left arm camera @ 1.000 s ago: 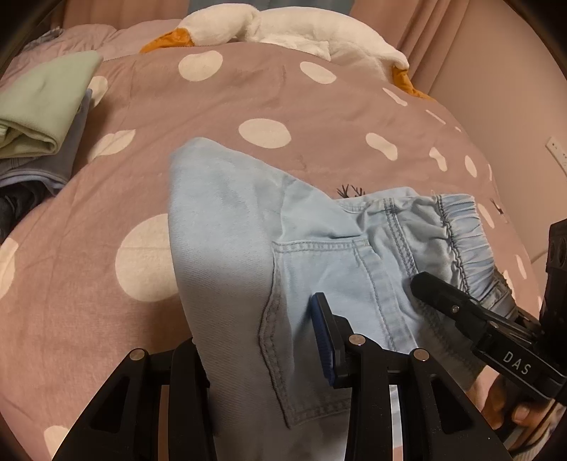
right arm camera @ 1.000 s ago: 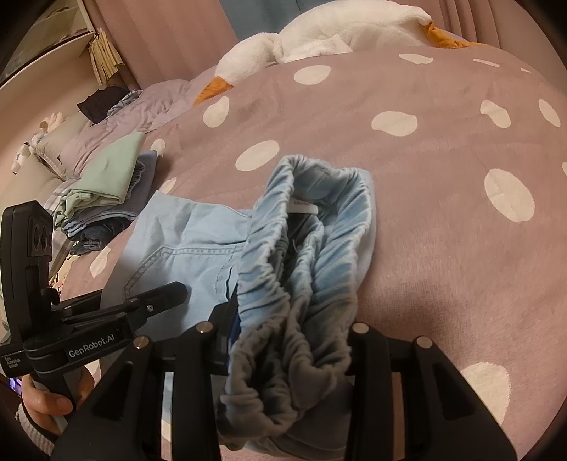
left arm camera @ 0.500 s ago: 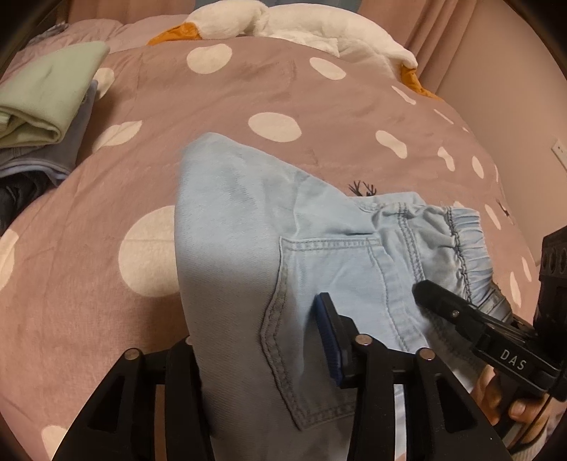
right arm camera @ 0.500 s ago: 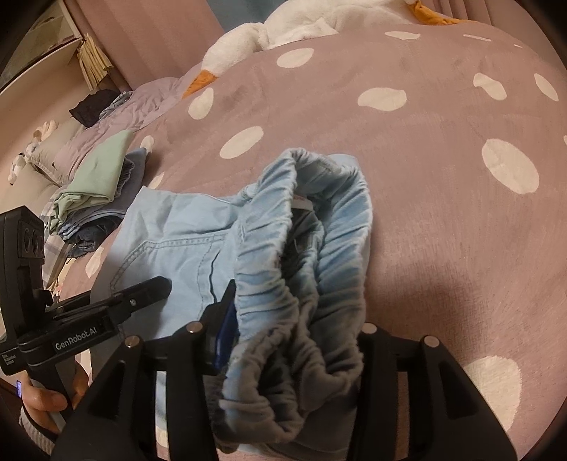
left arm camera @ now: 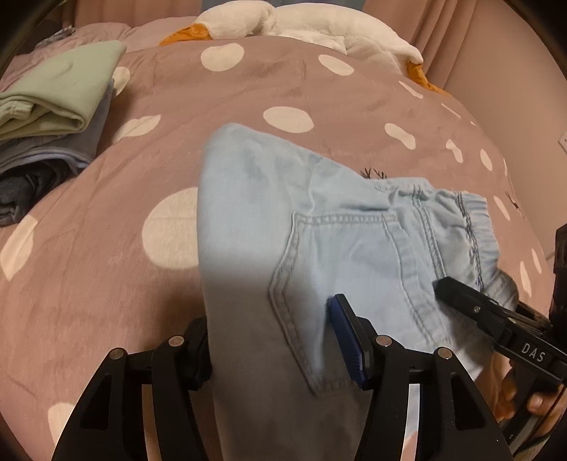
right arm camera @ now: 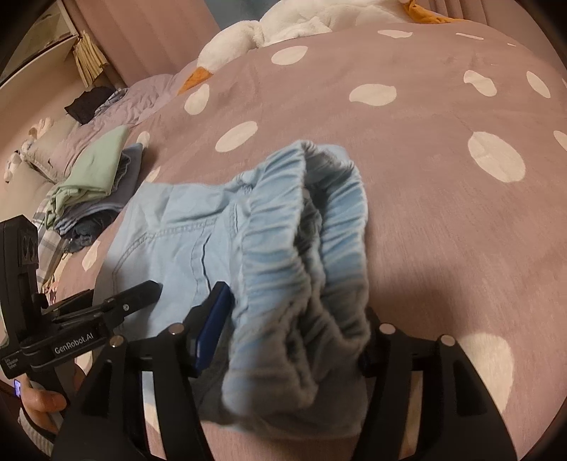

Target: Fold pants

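Observation:
The light blue denim pants [left arm camera: 319, 248] hang between my two grippers just above the polka-dot bed cover [left arm camera: 106, 266]. My left gripper [left arm camera: 276, 340] is shut on the folded leg side of the pants, next to the back pocket. My right gripper [right arm camera: 294, 340] is shut on the gathered elastic waistband [right arm camera: 301, 255]. The right gripper also shows at the right of the left wrist view [left arm camera: 496, 319]. The left gripper also shows at the left of the right wrist view [right arm camera: 106, 312]. The far end of the pants rests on the cover.
A stack of folded clothes topped by a green piece [left arm camera: 60, 92] lies at the left of the bed. A white plush goose [left arm camera: 301, 25] lies at the head of the bed. A wall with an outlet is at the right.
Both grippers have moved forward over the bed with the pants in them. The pants lie further onto the cover and the clothes stack appears nearer.

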The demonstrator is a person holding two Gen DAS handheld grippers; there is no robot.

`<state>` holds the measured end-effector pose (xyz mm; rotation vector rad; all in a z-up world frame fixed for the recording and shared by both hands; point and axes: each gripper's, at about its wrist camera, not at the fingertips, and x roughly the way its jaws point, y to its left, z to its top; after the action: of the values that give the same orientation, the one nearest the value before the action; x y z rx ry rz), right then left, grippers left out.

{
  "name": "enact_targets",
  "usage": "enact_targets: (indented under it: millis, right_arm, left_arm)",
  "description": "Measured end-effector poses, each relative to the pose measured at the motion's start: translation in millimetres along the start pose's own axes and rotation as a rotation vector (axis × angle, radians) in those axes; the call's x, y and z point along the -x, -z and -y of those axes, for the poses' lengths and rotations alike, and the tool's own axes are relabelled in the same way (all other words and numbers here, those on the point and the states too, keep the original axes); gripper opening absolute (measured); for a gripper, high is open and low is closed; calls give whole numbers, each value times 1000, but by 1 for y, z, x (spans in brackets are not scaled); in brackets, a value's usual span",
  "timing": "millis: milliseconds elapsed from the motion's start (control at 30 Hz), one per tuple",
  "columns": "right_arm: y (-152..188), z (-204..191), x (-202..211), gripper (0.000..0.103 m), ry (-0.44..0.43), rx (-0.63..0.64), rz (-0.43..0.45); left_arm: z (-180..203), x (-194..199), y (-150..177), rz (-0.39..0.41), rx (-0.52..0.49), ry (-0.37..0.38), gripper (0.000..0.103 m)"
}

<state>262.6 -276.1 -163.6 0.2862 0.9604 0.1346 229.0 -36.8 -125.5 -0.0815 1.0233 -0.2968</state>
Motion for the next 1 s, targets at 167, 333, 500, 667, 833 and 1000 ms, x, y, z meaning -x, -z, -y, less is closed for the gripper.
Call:
enact_targets:
  millis: [167,333,500,667,833,1000]
  right_arm:
    - [12,-3,7,67,33,35,-5]
    - [19,-3,12,68,47,39,-6]
    - [21,-4,16,70,56,32,-10]
    - [25,-4,19,70,54,30,-11]
    - [26,-4,16,70,59,38,-10]
    - [26,-4,16,70,61,39,-11]
  left_arm:
    - [0,8,13,1,-9,-2,58]
    - [1,12,20,2,-12,-3,58]
    - [1,14,21,0,-6,-5,58]
    - [3,16,25,1,-12,-10,58]
    - [3,15,26,1,-18,-19,58]
    - [4,15,26,2,-16,-17,59]
